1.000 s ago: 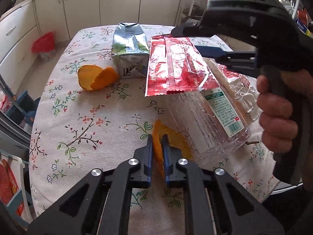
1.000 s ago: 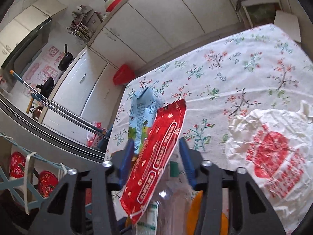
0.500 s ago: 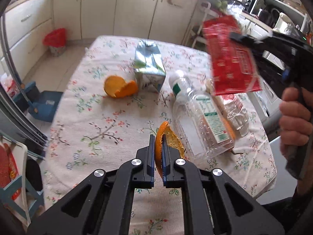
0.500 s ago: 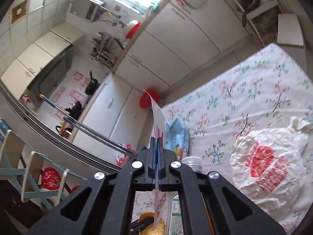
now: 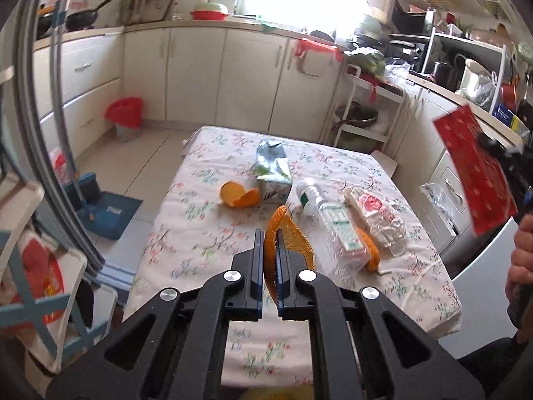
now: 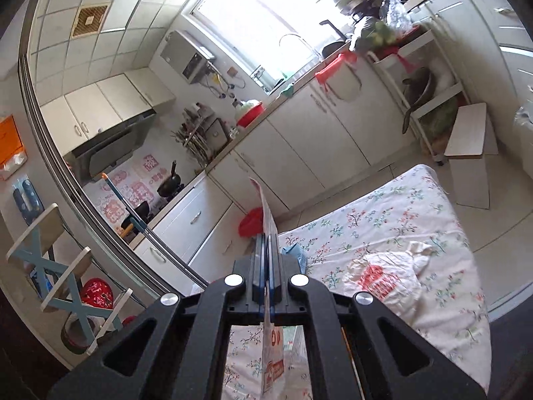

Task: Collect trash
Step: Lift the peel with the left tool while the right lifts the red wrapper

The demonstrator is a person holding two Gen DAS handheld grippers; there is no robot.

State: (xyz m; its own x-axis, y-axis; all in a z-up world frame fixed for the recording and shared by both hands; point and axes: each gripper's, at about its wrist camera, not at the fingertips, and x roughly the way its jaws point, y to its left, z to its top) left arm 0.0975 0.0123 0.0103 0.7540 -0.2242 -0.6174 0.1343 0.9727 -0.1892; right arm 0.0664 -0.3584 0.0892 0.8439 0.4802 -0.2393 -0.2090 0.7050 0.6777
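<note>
The left gripper is clenched on a curved piece of orange peel, which stands upright between the two blue pads and is lifted clear of the bench, a surface covered with a white floral cloth. The right gripper is clenched on a red snack wrapper, seen edge-on in its own wrist view as a thin sheet running up past the fingertips and hanging down below them; in the left wrist view the same wrapper shows flat and red at the right edge, held high in the air beside the bench, with the person's hand on the gripper's handle below it. On the bench lie a second orange peel, just beside a crumpled blue-green carton near the middle, then a clear plastic bottle lying on its side with a white cap and green label, and to the right of it a crumpled white plastic bag with red print, touching the bottle. Another bit of orange peel peeks out from under the bottle's near end. On the floor by the cabinets stands a small bin lined with a red bag, well apart from the bench.
</note>
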